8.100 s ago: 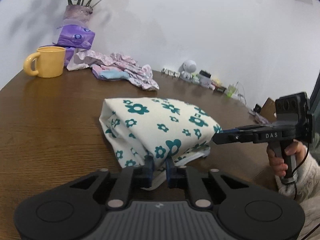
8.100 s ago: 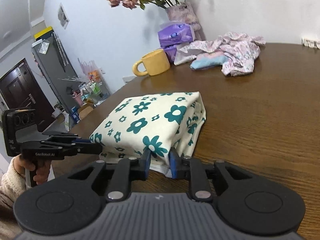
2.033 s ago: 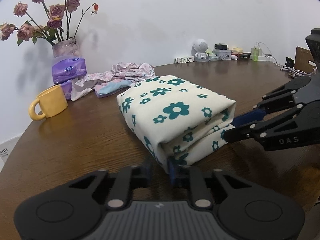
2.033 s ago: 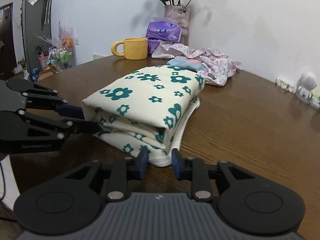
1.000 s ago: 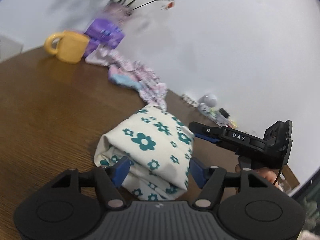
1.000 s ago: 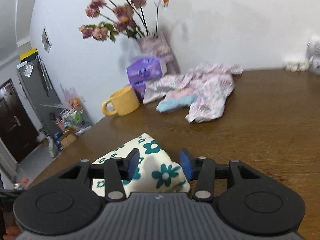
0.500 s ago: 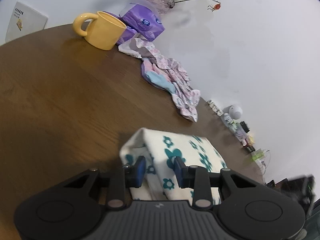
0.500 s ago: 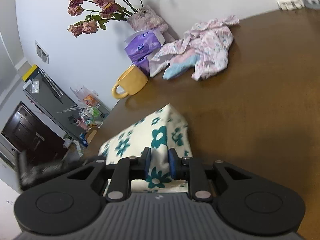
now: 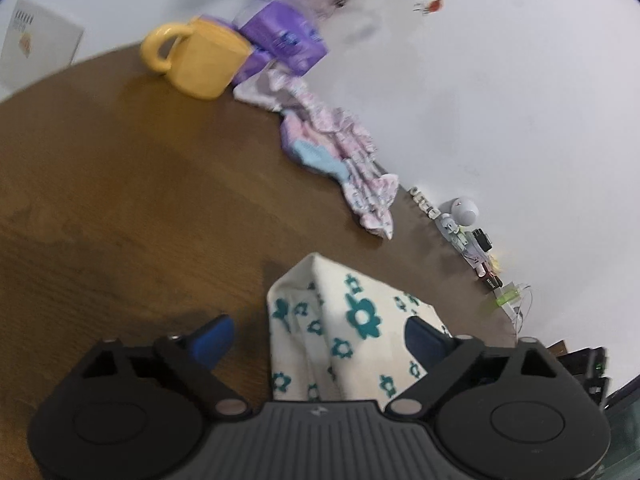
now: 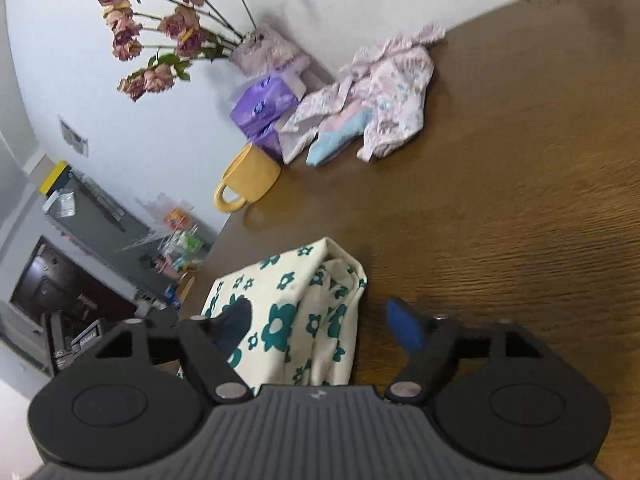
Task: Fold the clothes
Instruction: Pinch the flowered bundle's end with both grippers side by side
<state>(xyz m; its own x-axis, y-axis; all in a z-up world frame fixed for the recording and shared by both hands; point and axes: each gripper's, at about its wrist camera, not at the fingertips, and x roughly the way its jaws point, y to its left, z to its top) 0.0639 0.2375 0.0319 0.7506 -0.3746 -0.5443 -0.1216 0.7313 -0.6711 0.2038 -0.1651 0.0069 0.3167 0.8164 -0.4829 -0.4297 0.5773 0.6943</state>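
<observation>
Cream floral bundle [image 9: 352, 320]: one; claws [image 9: 320, 330] [image 10: 320, 318]: two, open.

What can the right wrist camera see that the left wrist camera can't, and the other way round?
Only the right wrist view shows the dried flower heads and the dark doorway. Only the left wrist view shows the small white robot figure and the white card. Both show the folded floral cloth between open jaws, the yellow mug, the purple packs, the crumpled pink garment and the wooden table.
</observation>
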